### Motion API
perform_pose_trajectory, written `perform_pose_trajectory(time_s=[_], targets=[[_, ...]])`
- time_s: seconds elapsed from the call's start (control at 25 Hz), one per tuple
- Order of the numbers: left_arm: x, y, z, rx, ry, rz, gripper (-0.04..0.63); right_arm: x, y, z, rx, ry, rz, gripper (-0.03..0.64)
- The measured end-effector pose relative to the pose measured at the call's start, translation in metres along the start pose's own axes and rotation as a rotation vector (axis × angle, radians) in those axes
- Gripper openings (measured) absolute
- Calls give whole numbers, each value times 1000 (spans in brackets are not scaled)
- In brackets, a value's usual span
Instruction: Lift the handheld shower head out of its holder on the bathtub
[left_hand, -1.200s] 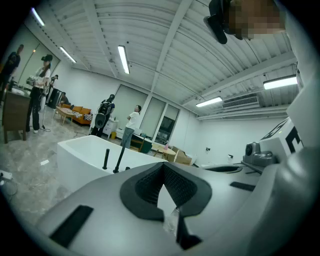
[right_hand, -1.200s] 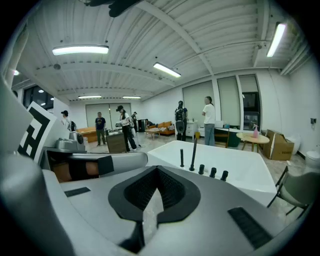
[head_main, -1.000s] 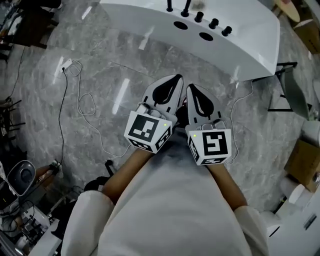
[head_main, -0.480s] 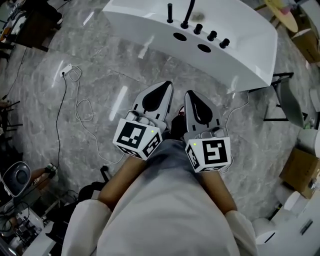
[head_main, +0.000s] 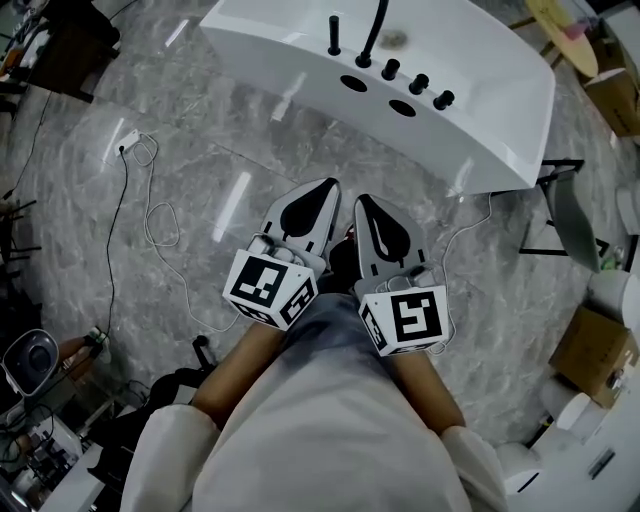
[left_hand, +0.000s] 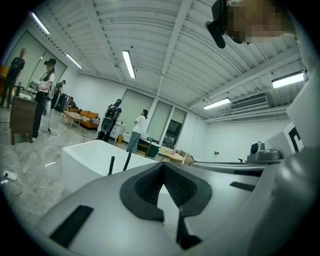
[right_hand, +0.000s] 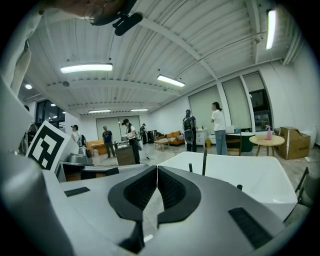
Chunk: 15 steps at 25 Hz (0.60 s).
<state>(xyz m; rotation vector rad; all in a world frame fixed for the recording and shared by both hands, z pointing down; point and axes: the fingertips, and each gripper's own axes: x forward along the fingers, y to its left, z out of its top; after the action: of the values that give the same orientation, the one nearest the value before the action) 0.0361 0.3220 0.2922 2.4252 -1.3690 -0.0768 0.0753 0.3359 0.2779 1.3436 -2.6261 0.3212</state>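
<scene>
Approach with empty grippers

Both the left gripper (head_main: 322, 192) and right gripper (head_main: 365, 205) are pressed together, pinching nothing, well short of the bathtub (head_main: 480, 110). The shower head (head_main: 333, 35), seemingly the slim black rod, stands upright on the tub's rim at twelve o'clock. Better spread one gripper's jaws before reaching, clamp the rod squarely, then draw straight up

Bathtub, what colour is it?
The bathtub is plain white, with black knobs on its rim. The head view shows it best.
</scene>
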Motion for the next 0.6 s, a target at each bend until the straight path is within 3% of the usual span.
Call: perform_pose_trajectory(time_s=[0.6], targets=[[93,-11,12,43,-2,27,6,29,-88,24,13,-42,29,18]])
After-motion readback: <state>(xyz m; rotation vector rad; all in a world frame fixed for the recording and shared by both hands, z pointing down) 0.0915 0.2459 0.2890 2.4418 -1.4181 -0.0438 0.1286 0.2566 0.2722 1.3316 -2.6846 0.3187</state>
